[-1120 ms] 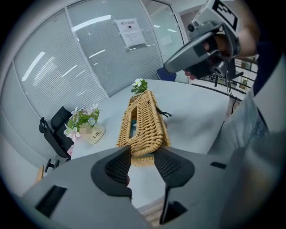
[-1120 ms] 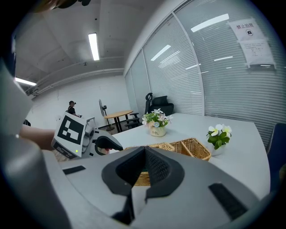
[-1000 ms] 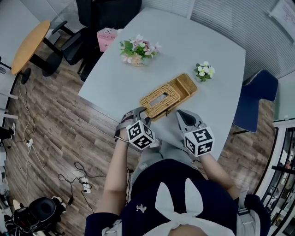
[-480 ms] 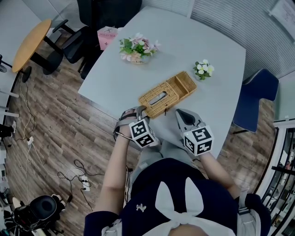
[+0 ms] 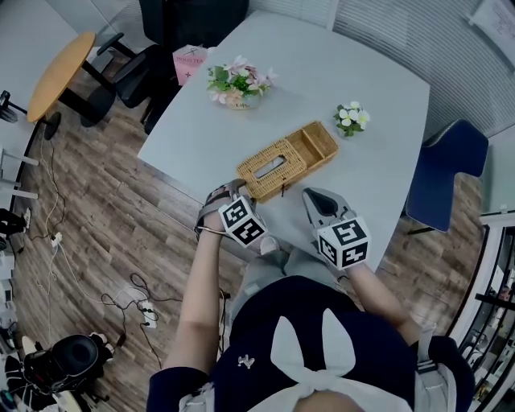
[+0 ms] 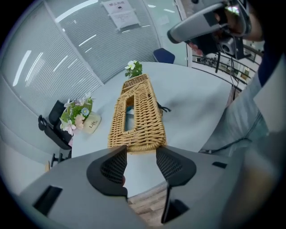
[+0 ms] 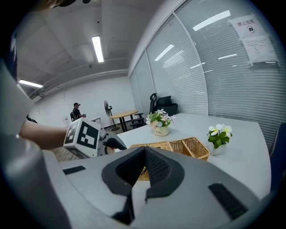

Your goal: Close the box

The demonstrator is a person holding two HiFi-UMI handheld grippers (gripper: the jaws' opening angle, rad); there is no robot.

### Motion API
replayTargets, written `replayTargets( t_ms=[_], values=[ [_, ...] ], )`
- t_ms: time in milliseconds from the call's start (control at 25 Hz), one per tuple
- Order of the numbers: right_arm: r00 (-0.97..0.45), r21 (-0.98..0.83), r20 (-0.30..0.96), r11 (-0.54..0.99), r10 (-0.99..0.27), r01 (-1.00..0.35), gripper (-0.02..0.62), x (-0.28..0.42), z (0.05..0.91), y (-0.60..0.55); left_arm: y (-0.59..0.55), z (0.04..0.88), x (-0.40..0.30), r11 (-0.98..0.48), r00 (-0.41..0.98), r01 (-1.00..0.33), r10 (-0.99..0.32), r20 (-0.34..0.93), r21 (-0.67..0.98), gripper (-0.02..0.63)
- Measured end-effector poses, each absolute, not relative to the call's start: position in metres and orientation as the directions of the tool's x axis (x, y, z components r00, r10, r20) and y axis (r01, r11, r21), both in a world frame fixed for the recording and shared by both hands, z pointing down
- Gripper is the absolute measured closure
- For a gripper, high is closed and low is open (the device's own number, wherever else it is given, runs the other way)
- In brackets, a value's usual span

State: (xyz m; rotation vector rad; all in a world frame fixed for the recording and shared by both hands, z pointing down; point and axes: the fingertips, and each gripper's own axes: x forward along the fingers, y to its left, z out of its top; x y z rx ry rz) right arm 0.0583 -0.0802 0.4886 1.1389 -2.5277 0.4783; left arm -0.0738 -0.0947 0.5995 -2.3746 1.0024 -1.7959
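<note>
Lying open on the white worktop point(image 5: 346, 64), the wicker box point(image 5: 286, 158) sits close to the near edge, slanted so that its slotted half points near-left and its open, basket-like half points far-right. The two halves lie end to end, touching.

The left gripper point(image 5: 228, 193) is held at the near-left end of the box, tilted down toward it. In the left gripper view the left gripper's point(image 6: 142, 152) jaws stand well apart and have just been opening. Only bare worktop shows between them. The woven end of the box point(image 6: 136, 118) lies just beyond the tips, not gripped.

The right gripper point(image 5: 314, 199) hovers over the near edge to the right of the box, apart from it. In the right gripper view the right gripper's point(image 7: 145, 154) jaws are closed tip to tip with nothing held, and the box point(image 7: 178, 146) shows past them.

Farther off on the worktop stand a pot of pink and white flowers point(image 5: 237, 83) to the far left and a small white-flowered plant point(image 5: 348, 117) just beyond the open half of the box. A blue chair point(image 5: 442, 173) is at the right side, a black office chair point(image 5: 173, 24) at the far-left corner, and a round wooden table point(image 5: 56, 64) is on the wood floor further left.
</note>
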Motion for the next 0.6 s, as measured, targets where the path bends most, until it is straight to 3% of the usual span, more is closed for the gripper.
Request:
replayTargets(
  t_ms=[160, 240, 600],
  values=[
    [-0.642, -0.175, 0.426, 0.638, -0.638, -0.750, 0.591, 0.064, 0.487, -0.074, -0.091, 0.603, -0.080, -0.743, 0.177, -0.614, -0.458, 0.871, -0.265, 0.399],
    [-0.650, -0.179, 0.425, 0.645, -0.630, -0.743, 0.591, 0.068, 0.485, -0.072, -0.085, 0.606, -0.080, -0.726, 0.193, -0.653, -0.435, 0.880, -0.216, 0.360],
    [-0.679, -0.180, 0.420, 0.678, -0.602, -0.712, 0.591, 0.081, 0.474, -0.063, -0.066, 0.595, -0.065, -0.591, 0.235, -0.798, -0.485, 0.842, -0.118, 0.360]
  ],
)
